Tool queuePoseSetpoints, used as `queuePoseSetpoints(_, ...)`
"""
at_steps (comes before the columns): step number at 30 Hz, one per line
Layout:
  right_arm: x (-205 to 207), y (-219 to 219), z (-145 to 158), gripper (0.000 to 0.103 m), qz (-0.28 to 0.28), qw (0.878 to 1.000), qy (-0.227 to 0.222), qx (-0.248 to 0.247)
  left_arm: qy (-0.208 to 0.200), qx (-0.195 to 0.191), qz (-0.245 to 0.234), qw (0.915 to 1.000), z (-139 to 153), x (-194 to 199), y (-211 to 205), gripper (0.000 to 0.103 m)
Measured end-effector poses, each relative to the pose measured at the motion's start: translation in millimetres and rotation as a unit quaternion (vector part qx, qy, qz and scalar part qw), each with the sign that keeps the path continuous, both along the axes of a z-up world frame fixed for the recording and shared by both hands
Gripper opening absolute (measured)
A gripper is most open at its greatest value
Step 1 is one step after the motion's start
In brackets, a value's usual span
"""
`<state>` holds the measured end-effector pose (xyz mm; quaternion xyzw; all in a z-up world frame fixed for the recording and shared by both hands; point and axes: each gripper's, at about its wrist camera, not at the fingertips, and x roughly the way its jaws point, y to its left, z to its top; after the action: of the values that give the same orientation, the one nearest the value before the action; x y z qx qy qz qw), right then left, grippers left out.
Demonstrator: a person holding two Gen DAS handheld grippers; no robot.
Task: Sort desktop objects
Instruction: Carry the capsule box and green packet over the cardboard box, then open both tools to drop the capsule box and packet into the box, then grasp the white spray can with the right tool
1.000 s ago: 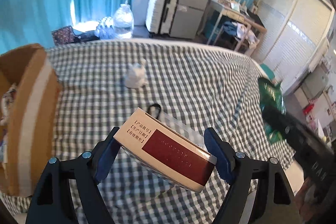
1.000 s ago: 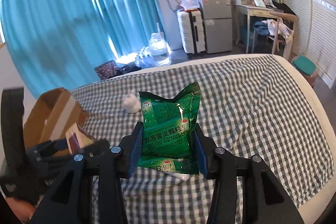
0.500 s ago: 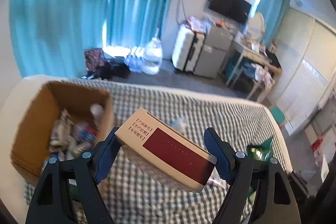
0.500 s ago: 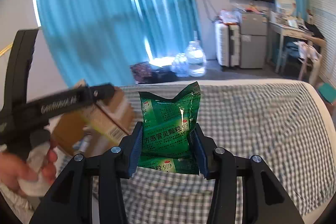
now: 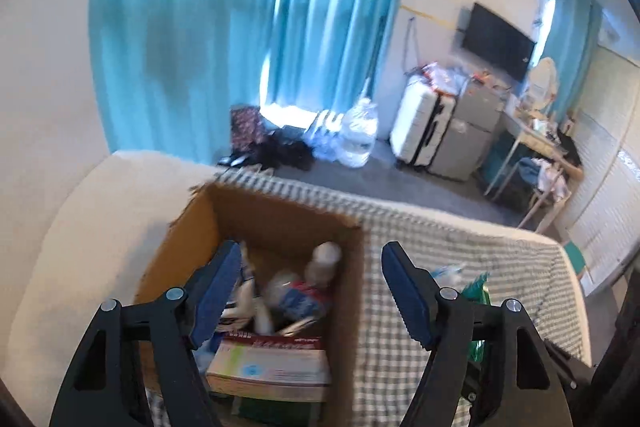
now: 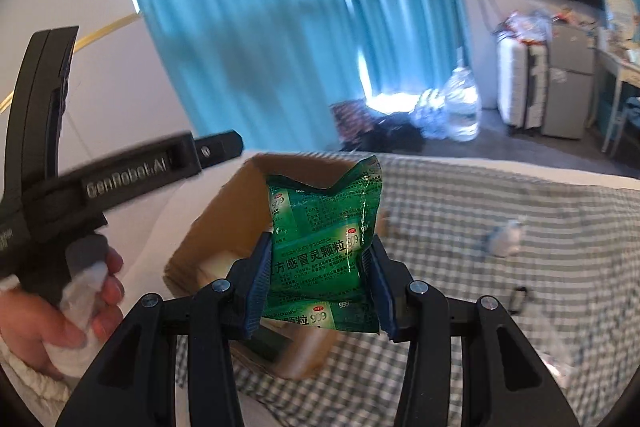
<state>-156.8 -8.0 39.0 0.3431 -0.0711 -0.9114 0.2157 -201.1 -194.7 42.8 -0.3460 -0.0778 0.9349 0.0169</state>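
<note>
My left gripper [image 5: 312, 291] hangs over the open cardboard box [image 5: 280, 223]. Its jaws are closing, and nothing is between them. Below it, inside the box, lie a flat carton with a red band [image 5: 272, 363], a small white-capped bottle [image 5: 324, 261] and other blurred items. My right gripper [image 6: 318, 291] is shut on a green foil medicine pack [image 6: 324, 247], held upright above the box's near right corner [image 6: 224, 227]. In the left wrist view the same green pack [image 5: 476, 287] shows at the right. A hand [image 6: 60, 307] holds the left gripper's black handle [image 6: 120, 179].
The box stands at the left end of a surface covered in grey checked cloth [image 6: 520, 219]. On the cloth lie a crumpled white lump [image 6: 504, 237] and a small black loop [image 6: 519, 297]. Blue curtains, water bottles, suitcases and a desk stand beyond.
The cream-and-red carton has left my left jaws, which now stand empty over the box. Both grippers swung left toward the box. The right one still holds the green pack.
</note>
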Motion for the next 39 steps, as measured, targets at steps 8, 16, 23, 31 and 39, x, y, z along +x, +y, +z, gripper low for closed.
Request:
queuePoseSetpoints(8, -47, -60, -43, 0.051, 0.049, 0.997, -0.052, 0.014, -0.069, 0.000, 0.054, 0.9962, -66, -13, -55, 0.074)
queuePoseSetpoints(16, -46, -37, -49, 0.084, 0.003, 0.999, -0.035, 0.014, -0.087, -0.020, 0.098, 0.9911, -80, -9, -64, 0.095)
queuePoseSetpoints(23, -18, 65, -27, 0.084, -0.103, 0.994, 0.019, 0.003, -0.068, -0.038, 0.069, 0.9946, -63, 11, -14, 0.101)
queuePoseSetpoints(31, 29, 190, -23, 0.084, -0.208, 0.978, 0.024, 0.017, -0.043, -0.031, -0.049, 0.9974, -61, 42, 104, 0.103)
queuePoseSetpoints(39, 47, 240, -71, 0.082, -0.183, 0.981, -0.008, 0.069, -0.079, -0.055, -0.105, 0.9898, -103, 36, 194, 0.103)
